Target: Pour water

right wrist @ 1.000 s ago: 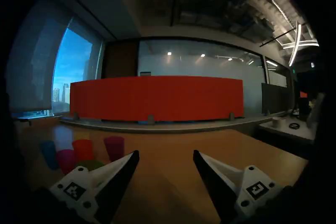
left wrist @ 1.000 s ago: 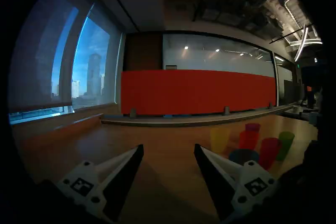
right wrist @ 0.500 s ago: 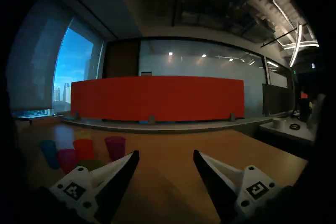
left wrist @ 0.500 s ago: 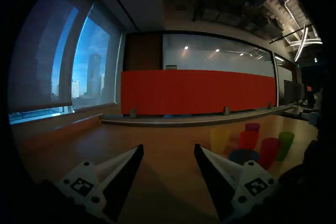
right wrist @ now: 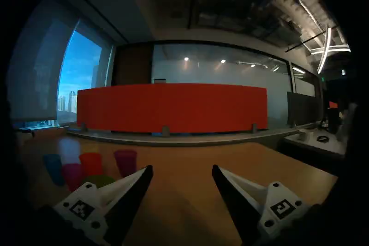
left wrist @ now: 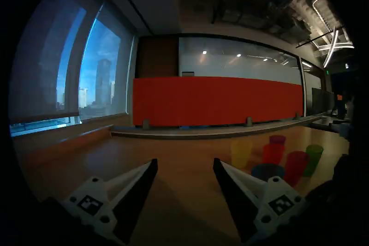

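Note:
Several coloured plastic cups stand upright in a cluster on a wooden table (left wrist: 184, 172). In the left gripper view they lie ahead to the right: a yellow cup (left wrist: 241, 153), an orange cup (left wrist: 272, 153), a purple cup (left wrist: 277, 140), a pink cup (left wrist: 295, 166), a green cup (left wrist: 314, 158) and a blue cup (left wrist: 267, 171). My left gripper (left wrist: 184, 165) is open and holds nothing. In the right gripper view the cups sit ahead to the left: a blue cup (right wrist: 54, 168), a pink cup (right wrist: 73, 176), an orange cup (right wrist: 91, 164), a purple cup (right wrist: 125, 161) and a green cup (right wrist: 98, 181). My right gripper (right wrist: 182, 170) is open, nothing between its fingers.
A red divider panel (left wrist: 217, 100) runs along the table's far edge, with a glass wall behind it. Large windows (left wrist: 99, 80) stand to the left. A side desk (right wrist: 318, 142) with small items is at the far right in the right gripper view.

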A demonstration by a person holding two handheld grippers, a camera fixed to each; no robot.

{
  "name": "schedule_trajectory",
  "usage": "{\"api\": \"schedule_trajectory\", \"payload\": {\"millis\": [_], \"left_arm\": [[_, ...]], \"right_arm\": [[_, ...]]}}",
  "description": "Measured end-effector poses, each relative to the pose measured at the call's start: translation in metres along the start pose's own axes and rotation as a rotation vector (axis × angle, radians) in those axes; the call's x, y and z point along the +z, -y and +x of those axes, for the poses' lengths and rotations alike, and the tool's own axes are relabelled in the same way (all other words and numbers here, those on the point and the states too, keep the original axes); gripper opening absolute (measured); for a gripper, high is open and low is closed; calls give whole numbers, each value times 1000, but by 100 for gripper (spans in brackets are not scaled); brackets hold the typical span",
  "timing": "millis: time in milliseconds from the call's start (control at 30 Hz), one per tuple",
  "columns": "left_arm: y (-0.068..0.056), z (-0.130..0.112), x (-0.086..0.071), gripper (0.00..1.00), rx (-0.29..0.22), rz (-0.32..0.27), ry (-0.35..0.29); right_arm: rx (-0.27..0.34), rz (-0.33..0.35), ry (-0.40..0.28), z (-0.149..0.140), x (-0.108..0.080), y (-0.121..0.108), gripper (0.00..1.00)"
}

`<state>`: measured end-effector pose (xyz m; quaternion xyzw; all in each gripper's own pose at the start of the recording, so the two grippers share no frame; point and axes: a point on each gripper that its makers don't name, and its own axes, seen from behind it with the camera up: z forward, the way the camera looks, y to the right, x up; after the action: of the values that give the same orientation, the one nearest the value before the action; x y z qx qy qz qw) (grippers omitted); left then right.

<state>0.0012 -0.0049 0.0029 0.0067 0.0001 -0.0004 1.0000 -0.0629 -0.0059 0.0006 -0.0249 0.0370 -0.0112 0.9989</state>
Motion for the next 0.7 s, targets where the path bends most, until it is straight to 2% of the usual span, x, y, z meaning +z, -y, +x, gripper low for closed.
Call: {"api": "schedule_trajectory", "payload": {"millis": [700], "left_arm": [[0, 0, 0, 89, 0, 0, 0]], "right_arm": [[1, 6, 2, 0, -1, 0, 99]]}}
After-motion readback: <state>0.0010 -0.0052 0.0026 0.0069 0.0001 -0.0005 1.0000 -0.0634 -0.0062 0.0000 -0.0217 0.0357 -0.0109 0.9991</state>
